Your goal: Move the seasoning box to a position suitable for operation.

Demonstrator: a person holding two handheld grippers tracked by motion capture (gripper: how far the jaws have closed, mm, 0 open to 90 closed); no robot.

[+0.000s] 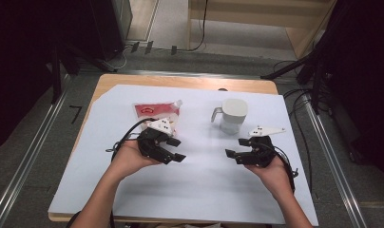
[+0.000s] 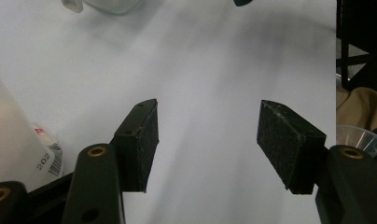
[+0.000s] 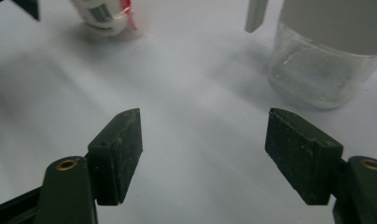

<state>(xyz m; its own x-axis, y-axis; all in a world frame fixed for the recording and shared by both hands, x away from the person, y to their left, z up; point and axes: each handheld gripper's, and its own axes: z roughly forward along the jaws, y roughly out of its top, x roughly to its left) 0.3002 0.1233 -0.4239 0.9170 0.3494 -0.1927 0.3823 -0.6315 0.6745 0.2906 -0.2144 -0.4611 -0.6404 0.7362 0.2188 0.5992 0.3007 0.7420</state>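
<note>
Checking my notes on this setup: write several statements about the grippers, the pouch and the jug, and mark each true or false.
1. The left gripper is open. True.
2. The right gripper grips the jug. False: it is open and holds nothing.
3. The red pouch lies beyond the left gripper. True.
4. The jug lies on its side. False: it stands upright.
5. Both things rest on the white sheet. True.
</note>
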